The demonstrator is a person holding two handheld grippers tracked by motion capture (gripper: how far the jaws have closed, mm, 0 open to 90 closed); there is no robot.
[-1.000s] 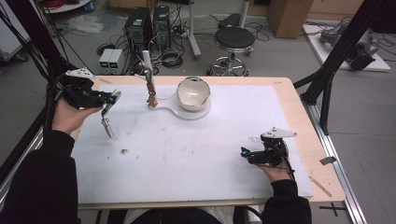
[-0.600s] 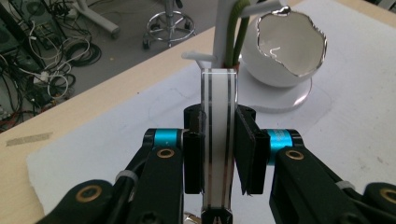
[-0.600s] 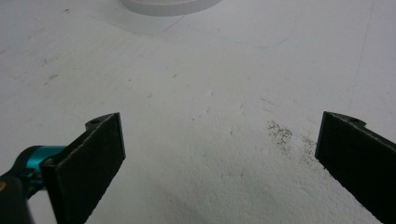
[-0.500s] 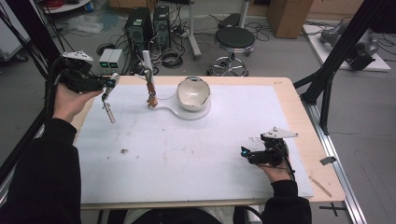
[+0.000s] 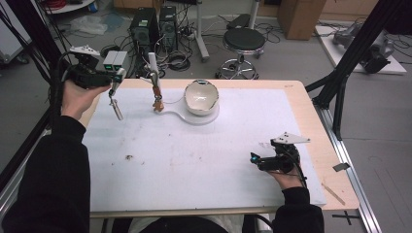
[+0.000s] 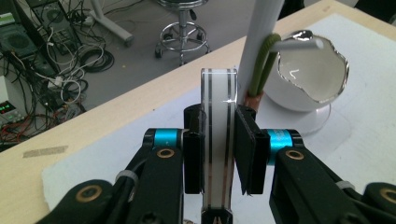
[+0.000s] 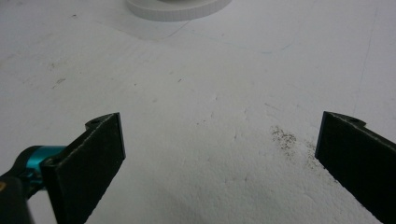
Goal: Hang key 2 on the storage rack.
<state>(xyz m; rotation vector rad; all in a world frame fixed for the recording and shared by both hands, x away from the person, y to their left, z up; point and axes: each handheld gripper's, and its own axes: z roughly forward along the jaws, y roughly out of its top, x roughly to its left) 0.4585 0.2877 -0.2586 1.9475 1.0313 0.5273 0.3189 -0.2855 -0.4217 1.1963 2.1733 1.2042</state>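
Counter [image 5: 291, 104] with white mat, egg-shaped bowl [image 5: 201, 96] on its stand upper centre; just left of it a white post [image 5: 153, 65] with a clip. Left tongs [image 5: 114, 83], upper left of frame, pinch a clear striped tube [image 6: 217, 140] that hangs off the mat; right tongs [image 7: 219, 158] spread, empty, low at lower right. Judgement: keep the pinch firm and the tube plumb, approach the post slowly, avoid knocking the bowl.

Bowl [image 5: 201, 97] on its stand at desk [image 5: 311, 104] back centre. Upright post [image 5: 154, 80] just left of bowl. Left claw [image 5: 115, 82] with tube [image 5: 117, 109] left of post, above desk. Right claw [image 5: 253, 159] front right, well apart.
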